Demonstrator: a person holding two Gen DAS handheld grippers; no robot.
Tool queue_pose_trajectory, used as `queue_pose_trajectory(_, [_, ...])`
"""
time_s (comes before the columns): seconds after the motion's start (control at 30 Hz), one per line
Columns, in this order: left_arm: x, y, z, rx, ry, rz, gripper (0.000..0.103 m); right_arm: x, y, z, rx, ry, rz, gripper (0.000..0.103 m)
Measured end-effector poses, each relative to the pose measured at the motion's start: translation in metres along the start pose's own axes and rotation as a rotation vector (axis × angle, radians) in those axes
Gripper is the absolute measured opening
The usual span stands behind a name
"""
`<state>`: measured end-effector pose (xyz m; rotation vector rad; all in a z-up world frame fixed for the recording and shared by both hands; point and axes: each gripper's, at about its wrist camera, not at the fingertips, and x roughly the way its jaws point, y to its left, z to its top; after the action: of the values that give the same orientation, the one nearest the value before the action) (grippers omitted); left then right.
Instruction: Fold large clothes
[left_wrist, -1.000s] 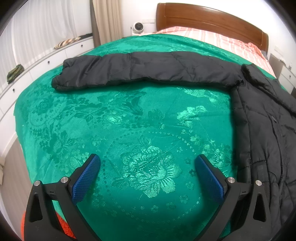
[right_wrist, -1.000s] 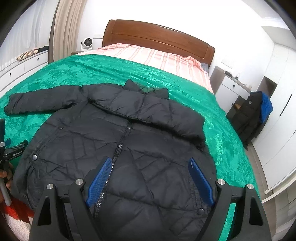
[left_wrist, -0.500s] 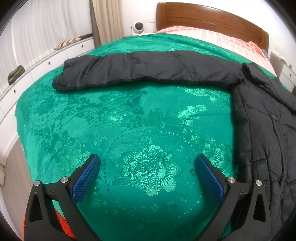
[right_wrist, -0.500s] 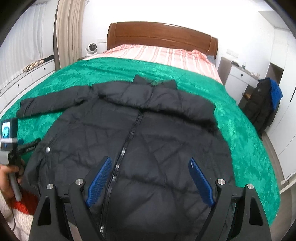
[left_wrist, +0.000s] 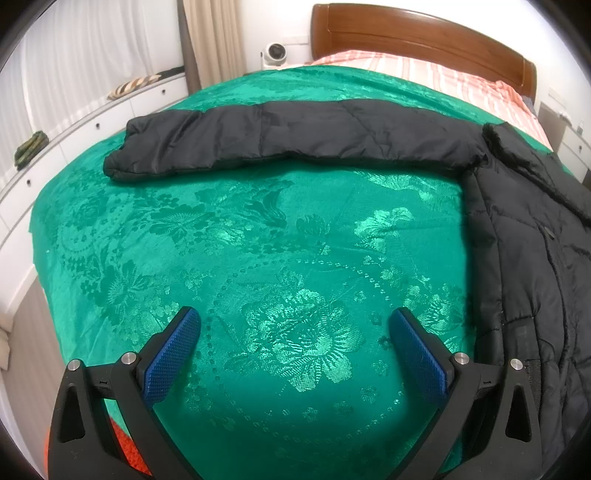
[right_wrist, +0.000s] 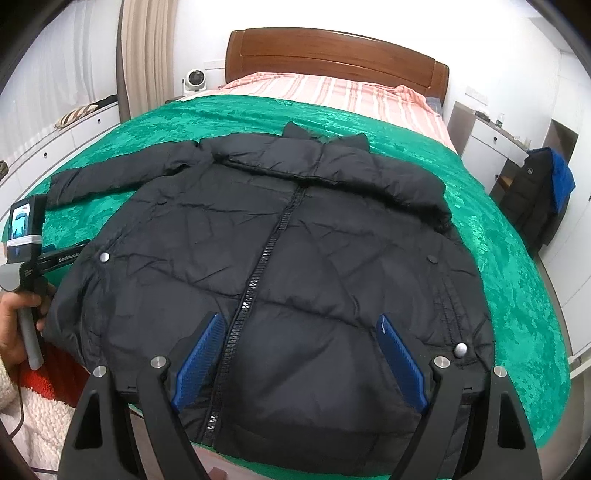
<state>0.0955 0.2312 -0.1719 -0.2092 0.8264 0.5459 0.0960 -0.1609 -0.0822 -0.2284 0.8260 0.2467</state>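
A black puffer jacket (right_wrist: 295, 258) lies front up and zipped on the green bedspread (right_wrist: 517, 280), collar towards the headboard. Its left sleeve (left_wrist: 295, 136) stretches out straight to the left; the jacket body (left_wrist: 535, 277) fills the right edge of the left wrist view. The right sleeve is folded across the chest. My left gripper (left_wrist: 295, 354) is open and empty above bare bedspread (left_wrist: 258, 240), below the sleeve. My right gripper (right_wrist: 299, 362) is open and empty above the jacket's hem, just right of the zipper. The left gripper's body (right_wrist: 26, 236) shows in the right wrist view, held at the jacket's left side.
A wooden headboard (right_wrist: 332, 55) and striped pink sheet (right_wrist: 332, 88) lie at the far end. White drawers (left_wrist: 74, 129) run along the left wall. A nightstand (right_wrist: 491, 144) and hanging dark clothes (right_wrist: 535, 192) stand to the right. A small white fan (right_wrist: 192, 79) sits by the headboard.
My right gripper has swung to face the jacket squarely and come closer to its hem. My left gripper has barely moved.
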Motion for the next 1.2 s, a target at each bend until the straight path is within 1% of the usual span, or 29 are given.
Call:
queue_pose_trajectory(0.07, [0.0,0.0,0.0,0.0,0.007,-0.001,0.103,0.0,0.003,-0.001,-0.008,-0.001,0.008,0.084])
queue_pose_trajectory(0.1, [-0.001,0.002,0.002,-0.003,0.028,-0.01,0.103,0.0,0.004,-0.002,-0.011,0.001,0.011,0.084])
queue_pose_trajectory(0.13, [-0.002,0.005,0.005,-0.013,0.047,-0.031,0.103,0.001,0.006,-0.003,-0.015,0.004,0.015,0.084])
queue_pose_trajectory(0.17, [-0.005,0.013,0.01,-0.049,0.061,-0.089,0.103,0.001,0.006,-0.004,-0.02,0.006,0.018,0.084])
queue_pose_trajectory(0.23, [-0.011,0.036,0.025,-0.162,0.054,-0.193,0.103,0.0,0.008,-0.006,-0.029,0.003,0.019,0.084])
queue_pose_trajectory(0.27, [-0.011,0.055,0.038,-0.25,0.047,-0.238,0.103,0.0,0.009,-0.007,-0.038,0.0,0.019,0.084])
queue_pose_trajectory(0.33, [-0.001,0.092,0.059,-0.406,0.041,-0.29,0.103,0.001,0.011,-0.008,-0.05,0.001,0.02,0.084])
queue_pose_trajectory(0.4, [0.021,0.13,0.077,-0.55,0.057,-0.308,0.103,0.003,0.013,-0.009,-0.05,0.006,0.028,0.084])
queue_pose_trajectory(0.43, [0.039,0.147,0.084,-0.595,0.079,-0.303,0.103,0.004,0.013,-0.01,-0.049,0.008,0.031,0.084])
queue_pose_trajectory(0.5, [0.066,0.168,0.092,-0.662,0.128,-0.281,0.103,0.007,0.016,-0.011,-0.049,0.018,0.04,0.084])
queue_pose_trajectory(0.53, [0.078,0.179,0.094,-0.712,0.134,-0.295,0.103,0.008,0.017,-0.012,-0.053,0.021,0.042,0.084])
queue_pose_trajectory(0.63, [0.09,0.203,0.103,-0.859,0.083,-0.324,0.102,0.008,0.022,-0.014,-0.079,0.023,0.049,0.084])
queue_pose_trajectory(0.67, [0.092,0.208,0.105,-0.899,0.06,-0.345,0.098,0.008,0.024,-0.016,-0.086,0.021,0.05,0.084])
queue_pose_trajectory(0.7, [0.093,0.212,0.108,-0.926,0.044,-0.347,0.066,0.008,0.025,-0.016,-0.089,0.019,0.051,0.084])
queue_pose_trajectory(0.73, [0.094,0.214,0.11,-0.925,0.051,-0.327,0.036,0.008,0.025,-0.018,-0.09,0.019,0.056,0.084])
queue_pose_trajectory(0.77, [0.097,0.211,0.117,-0.891,0.084,-0.308,0.009,0.008,0.025,-0.019,-0.09,0.019,0.059,0.084])
queue_pose_trajectory(0.8, [0.095,0.209,0.123,-0.857,0.089,-0.298,0.008,0.007,0.024,-0.021,-0.087,0.018,0.063,0.084])
queue_pose_trajectory(0.83, [0.084,0.202,0.136,-0.79,0.074,-0.255,0.007,0.007,0.023,-0.022,-0.084,0.015,0.065,0.084])
queue_pose_trajectory(0.87, [0.072,0.191,0.147,-0.728,0.05,-0.242,0.007,0.005,0.02,-0.024,-0.078,0.003,0.066,0.084])
queue_pose_trajectory(0.93, [0.037,0.164,0.179,-0.581,-0.022,-0.233,0.007,0.003,0.016,-0.028,-0.07,-0.017,0.064,0.084])
queue_pose_trajectory(0.97, [0.011,0.14,0.199,-0.489,-0.071,-0.246,0.007,0.002,0.012,-0.03,-0.063,-0.03,0.064,0.084])
queue_pose_trajectory(1.03, [-0.043,0.085,0.235,-0.309,-0.175,-0.297,0.007,0.003,0.006,-0.033,-0.046,-0.043,0.068,0.084])
queue_pose_trajectory(1.1, [-0.093,0.026,0.258,-0.156,-0.265,-0.364,0.007,0.004,-0.001,-0.035,-0.025,-0.043,0.069,0.084])
queue_pose_trajectory(1.13, [-0.121,-0.011,0.266,-0.071,-0.311,-0.406,0.007,0.004,-0.006,-0.036,-0.009,-0.044,0.068,0.084])
queue_pose_trajectory(1.2, [-0.157,-0.071,0.267,0.052,-0.367,-0.471,0.007,0.002,-0.015,-0.036,0.014,-0.053,0.061,0.084])
